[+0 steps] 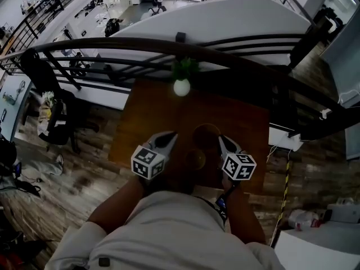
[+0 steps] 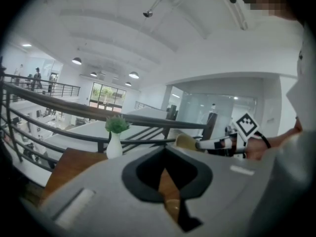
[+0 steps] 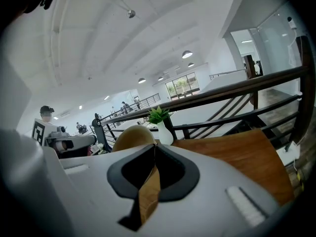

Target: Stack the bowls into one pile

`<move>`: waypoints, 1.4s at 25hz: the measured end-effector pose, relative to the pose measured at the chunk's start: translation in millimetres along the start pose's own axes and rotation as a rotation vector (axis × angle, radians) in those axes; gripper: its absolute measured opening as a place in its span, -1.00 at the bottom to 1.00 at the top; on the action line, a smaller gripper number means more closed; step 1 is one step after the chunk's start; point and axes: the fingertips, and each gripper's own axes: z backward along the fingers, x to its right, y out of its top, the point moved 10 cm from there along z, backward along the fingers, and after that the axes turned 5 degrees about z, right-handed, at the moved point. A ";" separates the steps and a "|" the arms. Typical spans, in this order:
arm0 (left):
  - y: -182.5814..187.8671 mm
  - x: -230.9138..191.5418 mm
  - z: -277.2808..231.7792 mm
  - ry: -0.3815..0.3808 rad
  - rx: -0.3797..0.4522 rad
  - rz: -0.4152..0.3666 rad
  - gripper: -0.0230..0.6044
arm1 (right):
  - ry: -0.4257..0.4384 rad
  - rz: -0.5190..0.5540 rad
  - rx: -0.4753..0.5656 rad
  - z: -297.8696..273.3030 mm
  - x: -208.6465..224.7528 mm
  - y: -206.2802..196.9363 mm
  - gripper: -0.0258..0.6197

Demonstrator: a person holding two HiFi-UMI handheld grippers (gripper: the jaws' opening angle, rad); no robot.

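In the head view both grippers hover over the near edge of a dark wooden table. My right gripper is shut on the rim of a tan bowl. That bowl fills the space just beyond its jaws, and from the left gripper view the bowl hangs above the table at the right gripper's fingertips. A smaller bowl lies between the two grippers. My left gripper has its jaws close together. A tan bit shows low in their slit, and I cannot tell what it is.
A white vase with a green plant stands at the table's far edge, also visible as the vase and the vase. A dark railing runs behind the table. Beside the table on the left stands a dark office chair.
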 end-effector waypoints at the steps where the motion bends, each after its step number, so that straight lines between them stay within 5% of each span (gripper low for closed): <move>1: -1.7 5.4 -2.6 0.002 -0.006 0.000 -0.91 | 0.003 -0.006 -0.002 3.2 5.0 -3.8 -0.87; 16: -29.0 18.8 -61.3 -0.023 -0.095 0.033 -0.91 | -0.008 -0.075 -0.074 2.6 48.2 -38.1 -0.87; 35: -115.8 -29.2 -87.7 -0.020 -0.262 0.135 -0.91 | 0.006 -0.110 -0.319 -45.7 59.2 -129.4 -0.86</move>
